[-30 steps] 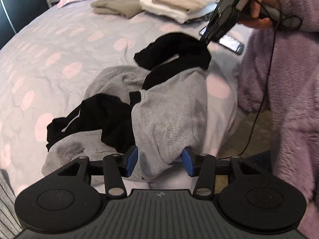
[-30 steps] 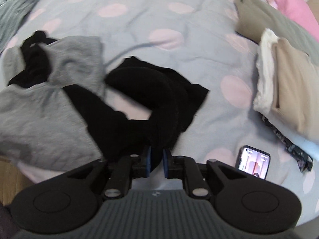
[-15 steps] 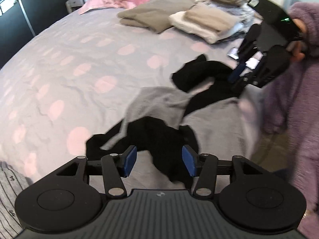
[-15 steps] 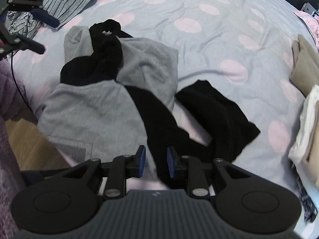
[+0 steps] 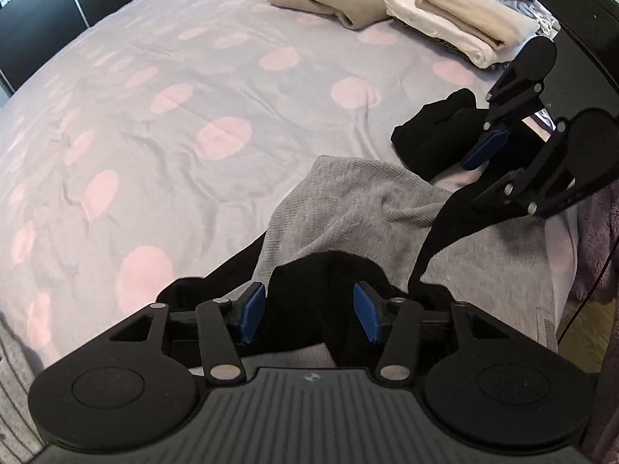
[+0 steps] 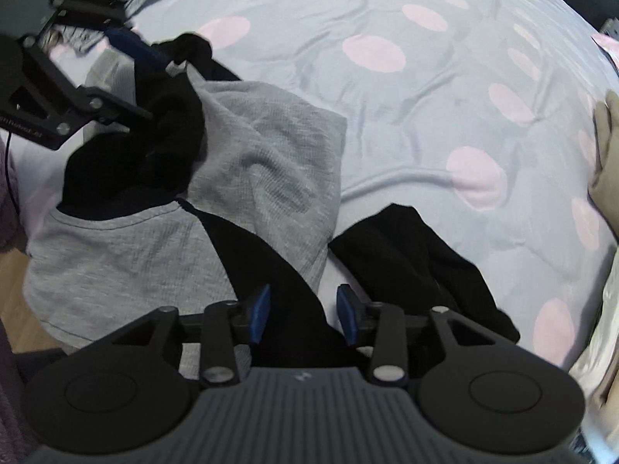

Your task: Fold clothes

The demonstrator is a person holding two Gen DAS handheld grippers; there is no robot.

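At the bed's (image 5: 216, 89) near edge, the left gripper (image 5: 309, 311) stands spread and the right gripper's (image 6: 303, 311) jaws are opening over a crumpled grey-and-black garment (image 6: 267, 178), which looks to need spreading flat before folding.

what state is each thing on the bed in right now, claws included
grey and black garment: unfolded, crumpled at the bed edge
left claw: open over a black part, pads apart from it
right claw: opening, black fabric between the pads
beige and white clothes: folded, stacked
taupe garment: folded
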